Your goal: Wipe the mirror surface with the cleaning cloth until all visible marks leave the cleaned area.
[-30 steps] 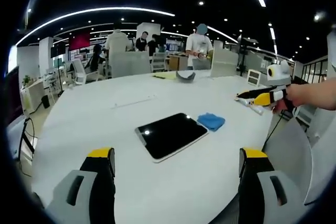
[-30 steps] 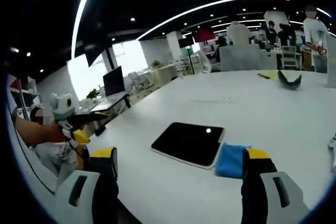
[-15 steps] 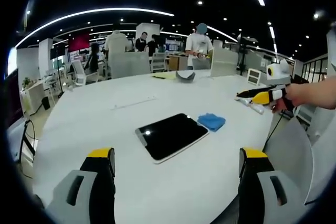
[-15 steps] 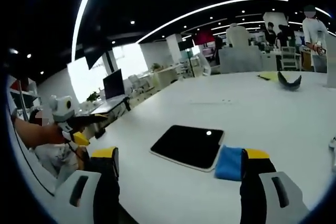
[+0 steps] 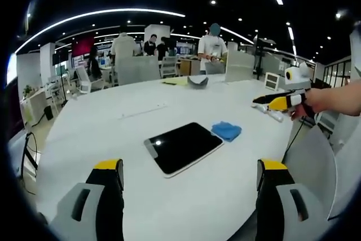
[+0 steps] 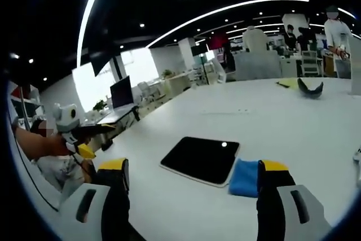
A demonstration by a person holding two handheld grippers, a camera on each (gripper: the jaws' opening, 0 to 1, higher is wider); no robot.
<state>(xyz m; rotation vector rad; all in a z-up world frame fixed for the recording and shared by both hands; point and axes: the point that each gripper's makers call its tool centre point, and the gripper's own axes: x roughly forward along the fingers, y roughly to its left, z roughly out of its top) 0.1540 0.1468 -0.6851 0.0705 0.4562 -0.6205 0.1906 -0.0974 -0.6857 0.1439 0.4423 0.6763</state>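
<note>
Left gripper view, left to right: the left gripper [image 5: 189, 182] hangs over the near edge of a round white table [image 5: 101, 134], jaws spread wide, nothing between them. Mirror [image 5: 181, 146] lies flat mid-table, dark face up, one ceiling light reflected in it. Blue cleaning cloth [image 5: 227, 131] lies just beside the mirror's right corner; contact cannot be told. Right gripper [image 5: 269, 105] at the table's right edge, held in a hand [image 5: 330, 101]. Right gripper view: left gripper [image 6: 96, 135] at far left off the table edge, then mirror [image 6: 201, 160], cloth [image 6: 246, 177] against its right side. Right gripper's jaws wide apart, holding nothing.
</note>
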